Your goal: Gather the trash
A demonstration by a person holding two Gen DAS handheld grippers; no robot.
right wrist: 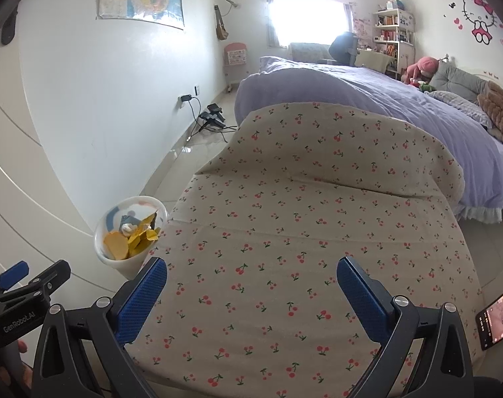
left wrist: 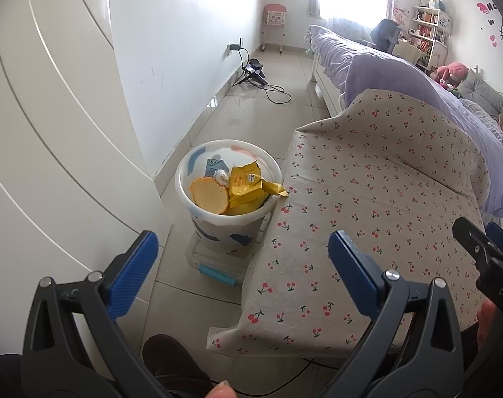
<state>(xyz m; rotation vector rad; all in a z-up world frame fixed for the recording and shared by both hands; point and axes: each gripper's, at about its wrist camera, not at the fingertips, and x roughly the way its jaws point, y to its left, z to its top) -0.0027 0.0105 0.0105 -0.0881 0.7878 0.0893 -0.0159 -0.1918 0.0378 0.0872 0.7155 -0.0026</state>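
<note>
Trash [left wrist: 238, 187] lay already inside the white bin [left wrist: 198, 212], which stood on the floor just beside the left edge of the tabletop [left wrist: 367, 199]: a yellow crumpled wrapper [left wrist: 248, 185] with one corner hanging over the bin's rim toward the tabletop, a round orange piece [left wrist: 209, 195] leaning against the near wall, and a small white scrap with a blue packet behind them. I judge the bin was placed so close to the tabletop so that items could go into it with a short reach. On the cherry-printed cloth that covered the tabletop, no loose item showed in either view, so the collecting seemed nearly finished or finished. The left gripper [left wrist: 243, 265] hovered near the bin, over the tabletop's left edge, its blue fingers [left wrist: 137, 272] spread wide and holding nothing. The right gripper [right wrist: 251, 295] hung above the middle of the tabletop, its fingers [right wrist: 360, 295] also wide apart and empty. A phone [right wrist: 496, 318] lay at the right edge of the tabletop.
</note>
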